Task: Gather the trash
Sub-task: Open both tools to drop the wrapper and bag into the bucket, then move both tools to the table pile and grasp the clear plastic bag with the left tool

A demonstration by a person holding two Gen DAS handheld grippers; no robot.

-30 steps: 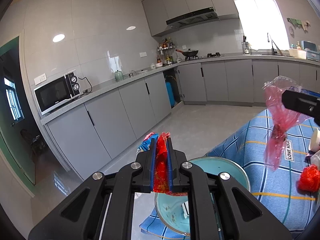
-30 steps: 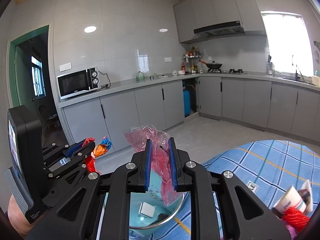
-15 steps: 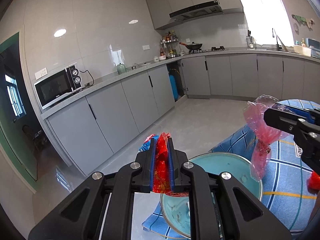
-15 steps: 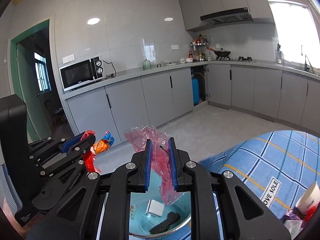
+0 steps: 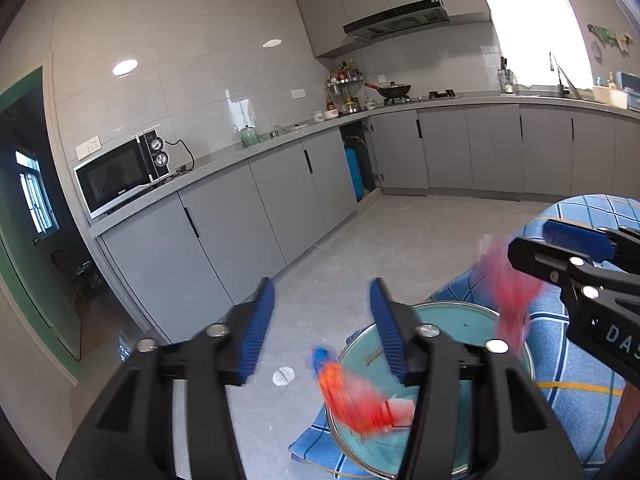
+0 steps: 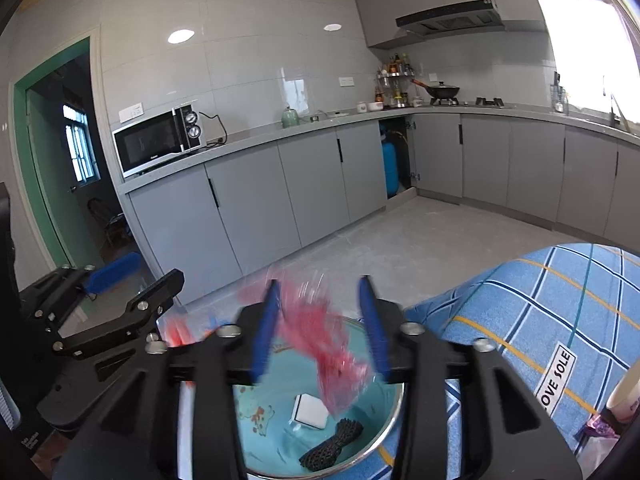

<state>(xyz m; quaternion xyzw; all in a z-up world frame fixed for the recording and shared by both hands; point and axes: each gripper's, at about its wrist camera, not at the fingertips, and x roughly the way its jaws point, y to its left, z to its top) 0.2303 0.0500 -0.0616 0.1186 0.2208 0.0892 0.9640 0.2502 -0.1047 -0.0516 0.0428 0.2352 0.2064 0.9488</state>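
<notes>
Both grippers hover over a teal basin [image 5: 460,328] with a metal rim [image 6: 396,404] at the table's edge. My left gripper [image 5: 322,322] is open; a red, orange and blue wrapper [image 5: 356,396] is blurred in mid-fall below it, over the basin. My right gripper [image 6: 320,320] is open; a pink plastic bag [image 6: 328,344] is blurred in mid-fall between its fingers, also seen in the left wrist view [image 5: 508,292]. The basin holds a white square piece [image 6: 310,410] and a black mesh scrap [image 6: 332,444].
The table has a blue plaid cloth [image 6: 540,320] with a "LOVE SOLE" label [image 6: 558,378]. A paper cup [image 6: 624,396] lies at the right edge. Grey kitchen cabinets [image 5: 280,208], a microwave [image 5: 120,174] and bare floor [image 5: 380,248] lie beyond.
Both grippers have opened. The red wrapper has dropped from the left gripper and the pink bag from the right; both are falling toward the basin.
</notes>
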